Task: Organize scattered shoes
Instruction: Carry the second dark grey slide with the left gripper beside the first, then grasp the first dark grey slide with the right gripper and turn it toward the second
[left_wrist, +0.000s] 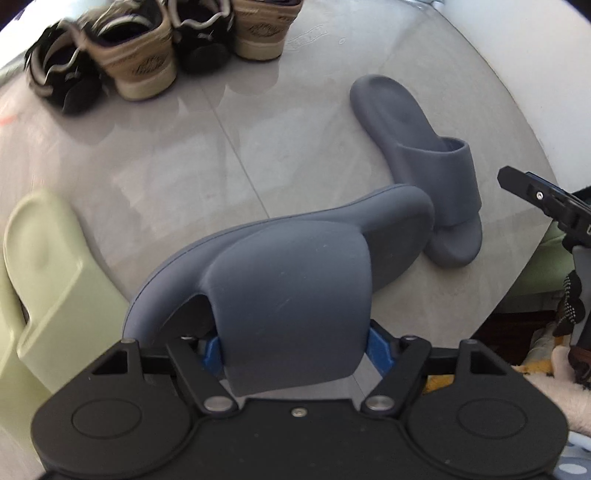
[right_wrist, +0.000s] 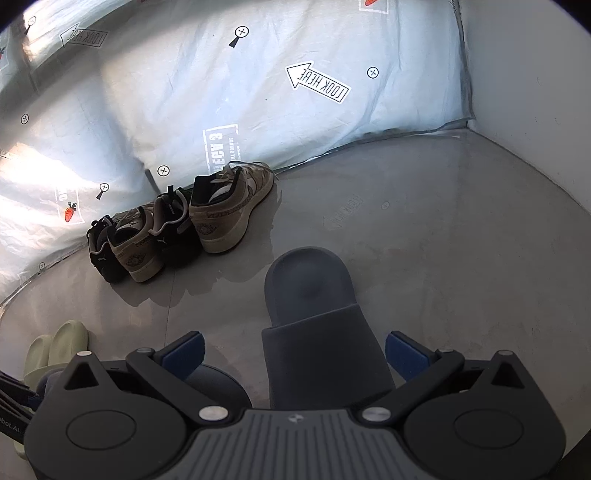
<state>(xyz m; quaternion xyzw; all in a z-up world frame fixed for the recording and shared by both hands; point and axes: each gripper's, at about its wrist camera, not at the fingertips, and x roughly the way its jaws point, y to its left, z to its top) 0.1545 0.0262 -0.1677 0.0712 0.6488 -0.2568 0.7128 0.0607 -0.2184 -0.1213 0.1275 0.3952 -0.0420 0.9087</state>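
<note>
Clearly left gripper (left_wrist: 295, 350) clamps one grey slide's (left_wrist: 295, 280) strap, heel away; right gripper (right_wrist: 295, 354) gapes around another (right_wrist: 317, 325).

On the floor (right_wrist: 461, 258), four sneakers (right_wrist: 177, 225) stand side by side against the sheet (right_wrist: 221, 92). One slide (left_wrist: 424, 158) lies before them; another slide (left_wrist: 288, 280) overlaps its toe end.

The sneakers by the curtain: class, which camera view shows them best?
The right wrist view: all four sneakers show whole and sharp in a row. The left wrist view catches them at its top edge, blurred and cut off.
</note>
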